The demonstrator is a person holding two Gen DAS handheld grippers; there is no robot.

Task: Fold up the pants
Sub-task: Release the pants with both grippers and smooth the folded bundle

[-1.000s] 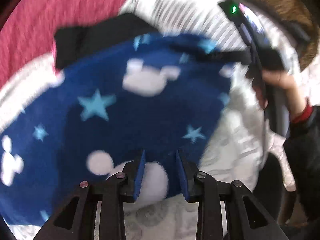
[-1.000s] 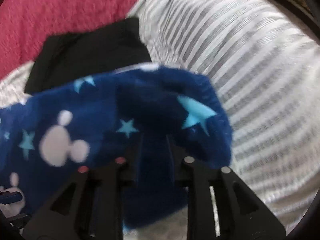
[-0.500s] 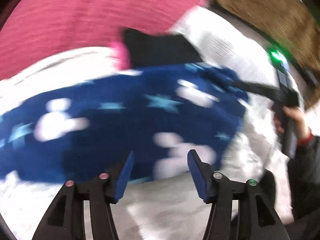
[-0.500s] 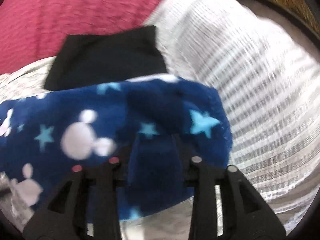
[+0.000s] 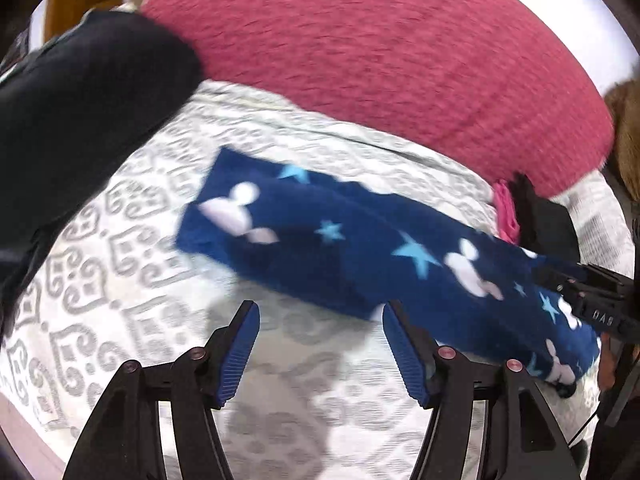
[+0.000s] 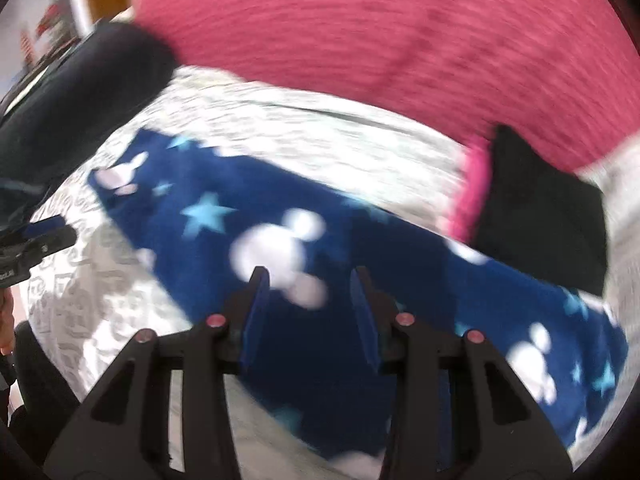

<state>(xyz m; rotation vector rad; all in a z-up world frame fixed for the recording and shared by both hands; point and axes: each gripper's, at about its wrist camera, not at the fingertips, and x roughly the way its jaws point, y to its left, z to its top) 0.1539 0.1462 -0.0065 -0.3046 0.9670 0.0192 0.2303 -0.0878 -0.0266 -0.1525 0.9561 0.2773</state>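
The blue fleece pants (image 5: 360,248) with stars and white mouse heads lie as a long folded strip on the patterned white bedspread (image 5: 120,264). My left gripper (image 5: 320,320) is open and empty, just in front of the strip's near edge. In the right wrist view the pants (image 6: 320,272) run from upper left to lower right. My right gripper (image 6: 308,284) is open above the middle of the strip, holding nothing. The right gripper's body shows at the left wrist view's right edge (image 5: 596,300), over the pants' right end.
A red blanket (image 5: 380,52) covers the far side of the bed. A folded black garment (image 6: 540,208) with a pink one (image 6: 472,196) beside it lies at the pants' far right. A dark garment (image 5: 80,100) lies at the far left.
Both grippers let go of the pants and opened. Both views swung left, so the pants now show laid out as a long strip.
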